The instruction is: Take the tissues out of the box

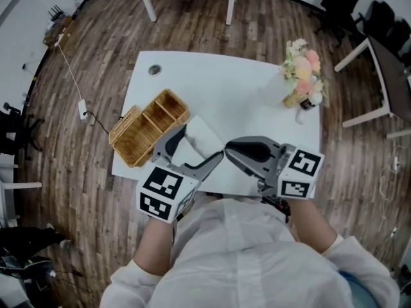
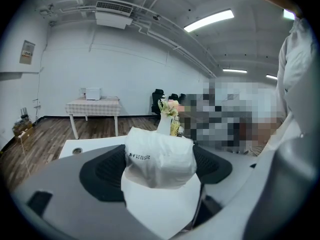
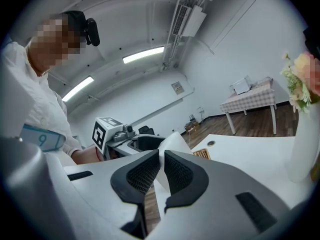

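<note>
Tissue pack [image 1: 200, 135], white and soft, clamped between the wide-set jaws of the left gripper [image 1: 196, 147] above a white table [image 1: 244, 88], right gripper [image 1: 228, 150] pinched shut on a tissue [image 3: 172, 140] at its top, wicker basket [image 1: 146, 128] alongside.

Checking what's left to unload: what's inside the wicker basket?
The wicker basket shows empty compartments; its near corner is covered by the left claw holding the tissue pack.

Left gripper [image 2: 160, 166] fills the frame, its dark ribbed pads [image 2: 107, 171] at nine and three o'clock flanking a soft white plastic-wrapped tissue pack [image 2: 160, 151], seemingly pressing its sides. A white tissue sheet [image 2: 162, 206] drops toward six. At twelve, a white vase of pale flowers [image 2: 166, 118] stands on the white table [image 2: 85, 146].
</note>
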Demonstrator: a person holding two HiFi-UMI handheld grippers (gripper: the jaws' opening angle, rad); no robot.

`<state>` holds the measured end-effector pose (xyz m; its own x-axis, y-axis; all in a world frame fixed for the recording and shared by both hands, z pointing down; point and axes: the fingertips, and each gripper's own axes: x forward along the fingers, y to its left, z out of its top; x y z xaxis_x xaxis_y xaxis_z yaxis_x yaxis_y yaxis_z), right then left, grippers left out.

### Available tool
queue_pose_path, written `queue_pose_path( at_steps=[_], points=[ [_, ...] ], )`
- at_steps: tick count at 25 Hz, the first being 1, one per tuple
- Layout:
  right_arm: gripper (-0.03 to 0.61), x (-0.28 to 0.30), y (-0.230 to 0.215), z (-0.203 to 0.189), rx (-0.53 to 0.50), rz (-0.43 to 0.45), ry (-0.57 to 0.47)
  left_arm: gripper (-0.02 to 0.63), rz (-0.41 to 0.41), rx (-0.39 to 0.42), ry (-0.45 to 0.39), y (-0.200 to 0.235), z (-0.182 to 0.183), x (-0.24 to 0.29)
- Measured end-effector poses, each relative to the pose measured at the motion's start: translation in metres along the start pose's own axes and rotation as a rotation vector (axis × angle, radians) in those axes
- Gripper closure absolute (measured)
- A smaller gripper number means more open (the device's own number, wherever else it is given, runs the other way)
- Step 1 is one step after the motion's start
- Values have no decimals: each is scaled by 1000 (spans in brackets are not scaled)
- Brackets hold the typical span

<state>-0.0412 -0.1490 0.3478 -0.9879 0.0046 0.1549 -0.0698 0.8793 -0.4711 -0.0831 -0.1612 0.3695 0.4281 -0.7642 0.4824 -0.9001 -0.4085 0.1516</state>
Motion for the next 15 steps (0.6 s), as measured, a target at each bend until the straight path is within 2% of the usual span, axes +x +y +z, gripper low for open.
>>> queue_pose_path(
  at_steps=[5,15],
  points=[
    [541,0,6,1,11,49,18,201,10,25,4,-2,3,-6],
    [541,4,5,-10,22,87,52,201,34,-7,33,-2,-11,-5]
  ],
)
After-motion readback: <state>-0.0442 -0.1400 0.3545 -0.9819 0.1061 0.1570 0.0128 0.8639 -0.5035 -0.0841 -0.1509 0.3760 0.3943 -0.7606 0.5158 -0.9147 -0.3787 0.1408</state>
